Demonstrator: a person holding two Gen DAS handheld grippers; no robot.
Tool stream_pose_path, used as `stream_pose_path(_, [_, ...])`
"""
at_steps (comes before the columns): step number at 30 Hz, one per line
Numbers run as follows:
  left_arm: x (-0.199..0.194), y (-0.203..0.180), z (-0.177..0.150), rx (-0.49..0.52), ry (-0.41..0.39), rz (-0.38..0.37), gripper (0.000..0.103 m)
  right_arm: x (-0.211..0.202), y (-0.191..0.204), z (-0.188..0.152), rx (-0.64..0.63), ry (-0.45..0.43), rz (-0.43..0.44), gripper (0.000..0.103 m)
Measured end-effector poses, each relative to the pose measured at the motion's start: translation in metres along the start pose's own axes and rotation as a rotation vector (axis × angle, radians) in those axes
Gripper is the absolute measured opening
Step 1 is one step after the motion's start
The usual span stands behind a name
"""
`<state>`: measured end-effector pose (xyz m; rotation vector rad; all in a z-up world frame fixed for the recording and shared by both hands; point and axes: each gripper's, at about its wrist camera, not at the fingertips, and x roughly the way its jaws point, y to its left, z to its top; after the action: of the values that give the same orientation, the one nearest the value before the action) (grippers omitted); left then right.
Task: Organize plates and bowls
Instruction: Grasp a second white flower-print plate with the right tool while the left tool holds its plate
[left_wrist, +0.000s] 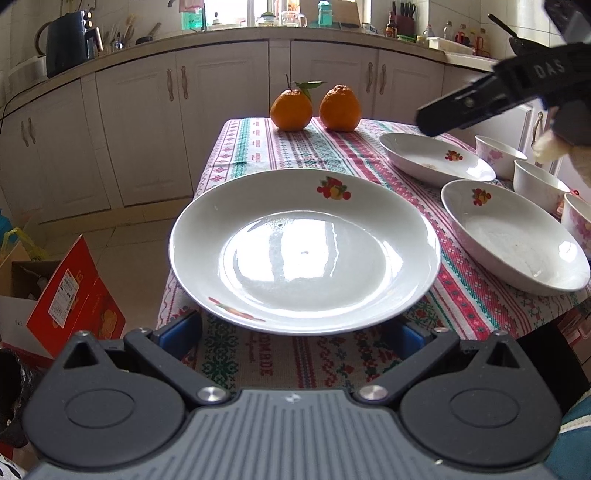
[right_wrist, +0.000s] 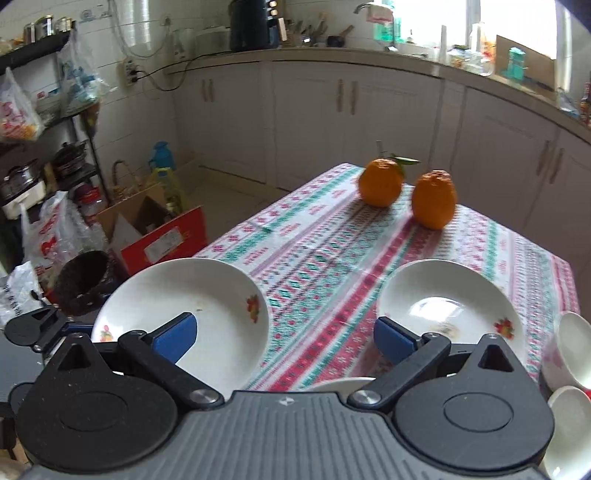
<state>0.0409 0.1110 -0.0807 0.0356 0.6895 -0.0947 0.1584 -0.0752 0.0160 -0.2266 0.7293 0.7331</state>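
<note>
The left gripper is held wide open and empty at the near plate, its rim overhanging the table edge for seizing, while the right gripper, likewise spread and empty, is kept above the other plates.

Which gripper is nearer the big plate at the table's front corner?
Left. The left gripper sits at the big plate's near rim, fingers open and straddling it. The right gripper hovers above the farther plates.

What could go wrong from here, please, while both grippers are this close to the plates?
The near plate lies at the tablecloth's left edge, its rim seeming to overhang; a nudge from the left gripper might tip it off. The right gripper, open above the other plates, could knock the crowded bowls beside them.
</note>
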Motion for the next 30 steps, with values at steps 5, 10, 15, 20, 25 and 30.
stream_pose_path(5, [0.0, 0.001, -0.001, 0.01, -0.008, -0.008, 0.103, 0.026, 0.001, 0.012, -0.018, 0.045, 0.125, 0.103])
stream_pose_path(10, [0.0, 0.001, -0.002, 0.014, -0.022, -0.016, 0.103, 0.054, -0.001, 0.022, -0.021, 0.117, 0.193, 0.103])
stream_pose_path(15, [0.0, 0.003, -0.001, 0.021, -0.017, -0.029, 0.103, 0.083, -0.003, 0.031, -0.035, 0.195, 0.26, 0.103])
stream_pose_path(20, [0.001, 0.004, 0.0, 0.037, -0.017, -0.046, 0.103, 0.108, -0.001, 0.036, -0.067, 0.25, 0.312, 0.103])
stream_pose_path(25, [0.001, 0.007, 0.001, 0.057, -0.017, -0.065, 0.103, 0.123, 0.001, 0.041, -0.101, 0.279, 0.358, 0.102])
stream_pose_path(30, [0.001, 0.007, 0.001, 0.069, -0.016, -0.076, 0.103, 0.134, 0.001, 0.048, -0.105, 0.294, 0.4, 0.094])
